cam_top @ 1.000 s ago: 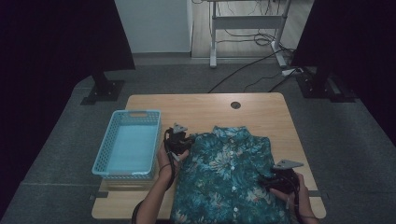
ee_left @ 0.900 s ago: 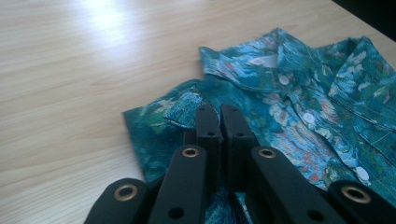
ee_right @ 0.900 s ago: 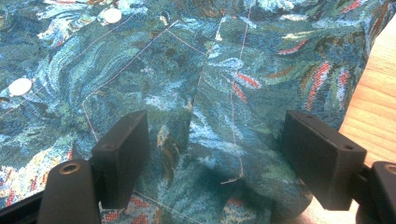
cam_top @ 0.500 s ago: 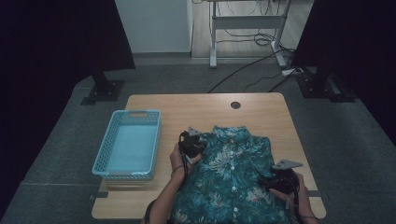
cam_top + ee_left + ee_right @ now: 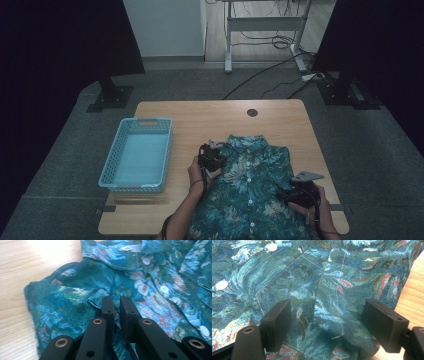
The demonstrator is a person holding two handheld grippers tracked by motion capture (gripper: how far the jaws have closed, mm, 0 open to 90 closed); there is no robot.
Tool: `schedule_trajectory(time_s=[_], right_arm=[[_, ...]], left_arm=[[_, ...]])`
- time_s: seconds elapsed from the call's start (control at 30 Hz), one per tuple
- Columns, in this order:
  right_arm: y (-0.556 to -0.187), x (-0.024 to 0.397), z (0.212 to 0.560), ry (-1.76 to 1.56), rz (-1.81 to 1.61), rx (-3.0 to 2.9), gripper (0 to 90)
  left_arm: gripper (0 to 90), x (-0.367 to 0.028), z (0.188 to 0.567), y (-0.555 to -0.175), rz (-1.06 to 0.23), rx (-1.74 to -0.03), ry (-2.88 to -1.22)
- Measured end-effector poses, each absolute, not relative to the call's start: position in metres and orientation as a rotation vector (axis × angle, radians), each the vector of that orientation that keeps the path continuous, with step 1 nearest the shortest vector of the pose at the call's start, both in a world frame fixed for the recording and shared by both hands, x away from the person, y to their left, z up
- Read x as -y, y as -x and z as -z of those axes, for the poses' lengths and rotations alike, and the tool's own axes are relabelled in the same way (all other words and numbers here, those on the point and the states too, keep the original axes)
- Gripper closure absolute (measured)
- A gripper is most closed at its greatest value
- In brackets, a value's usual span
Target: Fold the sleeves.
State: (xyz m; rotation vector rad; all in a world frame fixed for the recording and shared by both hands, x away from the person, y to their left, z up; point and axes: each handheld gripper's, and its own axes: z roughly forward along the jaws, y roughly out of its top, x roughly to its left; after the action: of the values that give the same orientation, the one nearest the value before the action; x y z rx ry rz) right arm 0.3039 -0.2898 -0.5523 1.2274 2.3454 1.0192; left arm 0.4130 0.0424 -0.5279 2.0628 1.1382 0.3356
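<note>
Shirt [image 5: 75,295] fabric sits pinched in my left hand-held gripper [image 5: 116,305], whose jaws have just been easing apart; the fold could slip. My right hand-held gripper [image 5: 327,320] gapes over cloth.

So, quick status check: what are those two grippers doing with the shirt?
Left gripper pinching a fold of the shirt, jaws just easing apart. Right gripper open over the shirt's right edge. Basket off to the left, nothing blocking.

Dim room, grey floor [image 5: 380,150], white wall [image 5: 165,27]
</note>
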Motion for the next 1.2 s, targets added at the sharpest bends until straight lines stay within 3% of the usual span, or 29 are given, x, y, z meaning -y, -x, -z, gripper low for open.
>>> schedule_trajectory(time_s=[0.63, 0.77, 0.9, 1.2], right_arm=[[-0.304, 0.290, 0.552, -1.226, -1.019, -2.345, 22.7], [-0.304, 0.290, 0.553, -1.223, -1.020, -2.346, 22.7], [-0.304, 0.290, 0.553, -1.224, -1.025, -2.348, 22.7], [-0.304, 0.290, 0.552, -1.226, -1.018, -2.347, 22.7]], left_arm=[[76.3, -0.056, 0.539, -0.411, -0.354, -1.166, -2.072], [59.1, -0.053, 0.534, -0.408, -0.371, -1.138, -2.048], [49.5, -0.058, 0.519, -0.401, -0.388, -1.097, -1.999], [43.7, -0.075, 0.520, -0.389, -0.443, -1.105, -2.059]])
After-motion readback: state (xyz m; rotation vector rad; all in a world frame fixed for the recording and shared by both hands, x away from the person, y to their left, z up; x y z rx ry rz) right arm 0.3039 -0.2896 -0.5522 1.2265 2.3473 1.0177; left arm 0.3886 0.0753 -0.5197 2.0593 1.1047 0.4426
